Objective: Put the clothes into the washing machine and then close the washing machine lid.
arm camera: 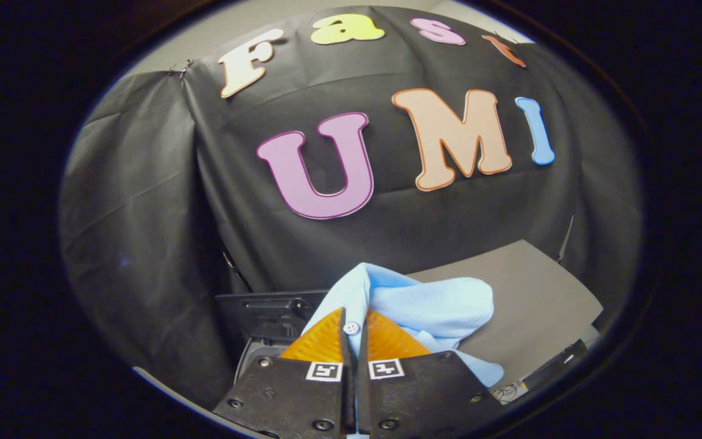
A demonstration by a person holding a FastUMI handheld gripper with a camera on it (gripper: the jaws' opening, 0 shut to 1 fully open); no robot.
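- The gripper point(351, 332) has its two fingers drawn almost together, with only a thin slit left between them.
- A light blue garment point(430, 305) is pinched in that slit; both fingers press on its fabric, and a small white button point(351, 328) sits right at the tips, caught in the gap.
- From the pinch the cloth rises just ahead of the fingertips into a soft peak, then folds over and bulges out ahead and to the right of the gripper.
- A further flap of the same garment hangs down along the right finger's outer side and ends in a rounded lobe beside the gripper's body.
- The garment looks lifted clear of what lies under it, though the fingers hide its lower edge, so whether any part touches below cannot be told.
- Beyond the cloth and to the right of the gripper lies a flat grey surface point(534, 292), tilted in this view.
- Ahead and to the left of the fingers, lower than the garment, sits a dark machine part point(265, 311) with a hinge-like block; it may be the washing machine's open top, but the view is too dark and cropped to be sure.
- Behind everything hangs the booth's wall point(144, 213) of creased black cloth.
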